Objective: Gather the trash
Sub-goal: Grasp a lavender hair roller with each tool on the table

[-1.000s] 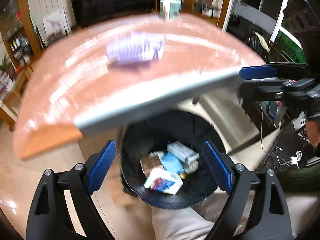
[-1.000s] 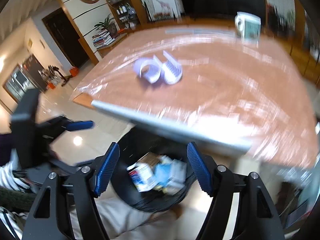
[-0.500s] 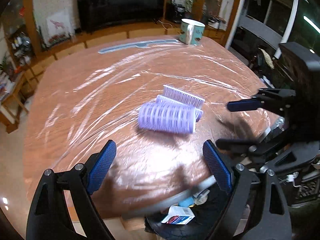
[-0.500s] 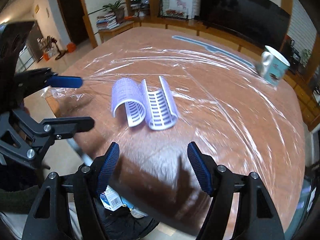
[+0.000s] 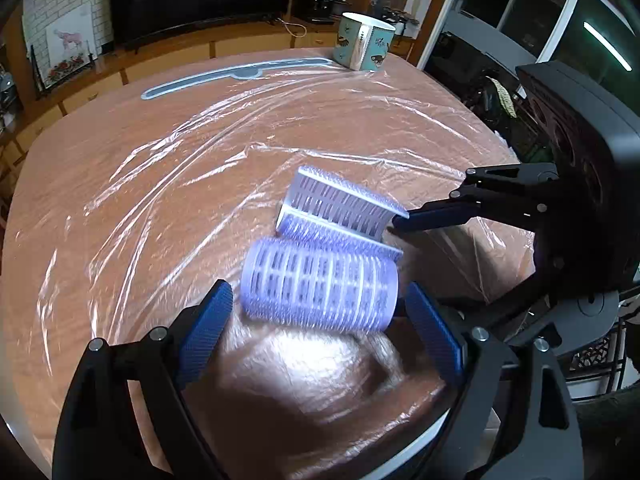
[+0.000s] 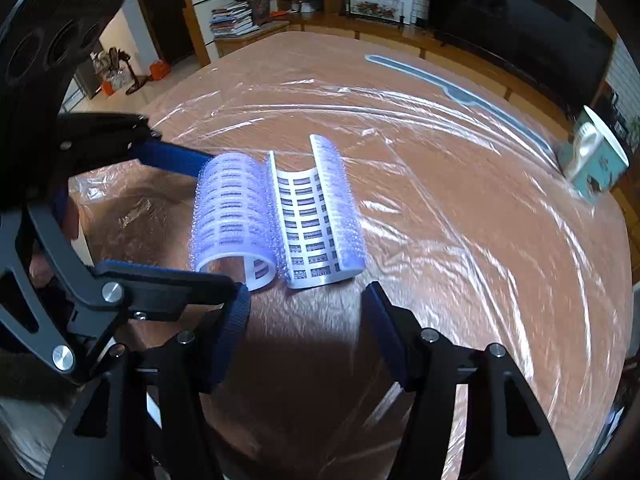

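Two purple hair-roller halves lie side by side on the film-covered table. The arched half lies hump up, and my left gripper stands open with a finger off each of its ends, not pressing. The trough half lies hollow side up behind it. My right gripper comes in across the left one, jaws closing. The trough half's near end sits just ahead of its fingertips, with nothing pinched. In the left wrist view one right gripper finger reaches the trough half's corner.
Crinkled clear film covers the brown table. A teal and white mug stands at the far edge, beside a long flat grey-blue strip. The table's near edge runs under the grippers.
Both grippers have moved from above the black trash bin below the table edge onto the tabletop, up to the roller halves. The right jaws have narrowed.
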### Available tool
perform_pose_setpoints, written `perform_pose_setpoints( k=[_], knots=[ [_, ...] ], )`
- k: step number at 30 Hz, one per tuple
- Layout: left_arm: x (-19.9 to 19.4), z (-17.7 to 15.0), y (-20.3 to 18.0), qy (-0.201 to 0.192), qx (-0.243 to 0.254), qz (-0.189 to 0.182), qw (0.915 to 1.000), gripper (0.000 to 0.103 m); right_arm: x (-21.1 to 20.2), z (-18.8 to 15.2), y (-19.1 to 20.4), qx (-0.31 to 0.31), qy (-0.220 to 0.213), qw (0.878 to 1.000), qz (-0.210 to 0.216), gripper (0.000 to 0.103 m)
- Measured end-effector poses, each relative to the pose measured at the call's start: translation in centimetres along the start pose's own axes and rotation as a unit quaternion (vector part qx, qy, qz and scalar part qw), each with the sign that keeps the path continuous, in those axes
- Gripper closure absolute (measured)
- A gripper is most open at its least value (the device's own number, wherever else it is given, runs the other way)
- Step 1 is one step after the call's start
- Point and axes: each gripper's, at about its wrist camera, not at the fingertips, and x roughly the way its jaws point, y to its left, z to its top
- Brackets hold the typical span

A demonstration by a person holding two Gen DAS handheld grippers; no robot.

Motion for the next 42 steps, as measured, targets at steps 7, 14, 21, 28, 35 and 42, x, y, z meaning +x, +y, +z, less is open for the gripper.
perform_pose_setpoints(
  k=[7,14,21,28,35,42],
  knots=[
    [0.2,0.7,1.7,-0.002,0.005,-0.017,0.9998,0.014,-1.6,0.5,-1.2,-0.005,-0.005,1.0,0.027,0.039],
    [0.4,1.4,1.9,-0.003,0.024,-0.031,0.9992,0.014,-3.8,0.4,-4.6,0.061,-0.04,0.995,0.066,0.039],
    [1.0,1.4,1.1,0.004,0.058,-0.023,0.9981,0.015,-1.7,3.4,-3.3,0.074,-0.024,0.995,0.068,0.044],
    [1.5,0.9,1.8,0.01,0.057,-0.011,0.9983,0.028,1.3,4.6,-1.6,0.065,0.017,0.996,0.063,0.057],
    [1.1,0.4,2.5,0.002,0.047,0.002,0.9989,0.029,1.7,4.2,-1.9,0.083,0.012,0.994,0.076,0.061],
    [1.1,0.4,2.4,-0.002,0.046,0.023,0.9987,0.029,1.7,4.0,-1.9,0.09,-0.002,0.994,0.069,0.062]
  ],
)
